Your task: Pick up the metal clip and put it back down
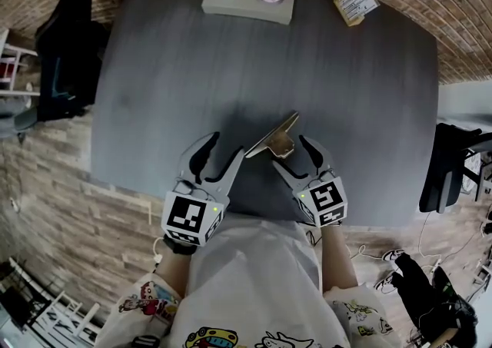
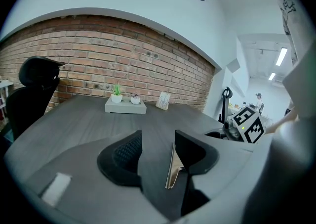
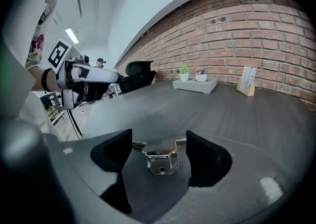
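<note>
The metal clip [image 1: 274, 137] lies slantwise on the dark grey table [image 1: 231, 70] near its front edge, its lever end towards me. My right gripper [image 1: 289, 150] is open, and its fingers stand on either side of the lever [image 3: 160, 159] with gaps on both sides. My left gripper [image 1: 227, 147] is open too. Its right fingertip reaches the clip's near-left end. In the left gripper view the clip [image 2: 171, 166] shows edge-on close beside the right jaw, apart from the left one. The clip's long plate runs partly behind the left jaw in the right gripper view.
A grey tray [image 1: 250, 2] with two small potted plants and a card stand [image 1: 355, 2] sit at the table's far edge. A black chair [image 1: 65, 47] stands to the left and a dark chair [image 1: 446, 166] to the right. A brick wall rises behind the table.
</note>
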### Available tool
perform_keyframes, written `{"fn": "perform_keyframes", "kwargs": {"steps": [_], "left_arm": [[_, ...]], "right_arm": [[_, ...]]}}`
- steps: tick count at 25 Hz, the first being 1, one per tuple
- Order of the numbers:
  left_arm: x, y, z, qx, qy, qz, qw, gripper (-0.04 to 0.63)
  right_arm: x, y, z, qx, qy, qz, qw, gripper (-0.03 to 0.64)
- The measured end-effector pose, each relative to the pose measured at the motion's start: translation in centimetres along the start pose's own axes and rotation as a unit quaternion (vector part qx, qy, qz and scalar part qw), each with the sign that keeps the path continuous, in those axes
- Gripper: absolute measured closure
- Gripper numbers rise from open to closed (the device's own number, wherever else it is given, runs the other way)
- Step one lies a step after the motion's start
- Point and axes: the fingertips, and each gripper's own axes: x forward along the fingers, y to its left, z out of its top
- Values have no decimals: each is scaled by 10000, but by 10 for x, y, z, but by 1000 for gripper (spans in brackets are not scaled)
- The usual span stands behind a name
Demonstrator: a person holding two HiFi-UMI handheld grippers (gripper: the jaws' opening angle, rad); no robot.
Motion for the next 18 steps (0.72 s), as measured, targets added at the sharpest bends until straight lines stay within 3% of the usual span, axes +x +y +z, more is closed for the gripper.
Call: {"fn": "perform_keyframes", "kwargs": {"steps": [10, 18], "left_arm": [[1, -2, -18, -86, 135, 39, 9999, 385], [-1, -8, -28, -141, 200, 31, 9997, 385]], "right_arm": [[27, 2, -37, -199, 435, 0, 9989, 272], [38, 2, -37, -466, 573, -72, 9972, 272]]}}
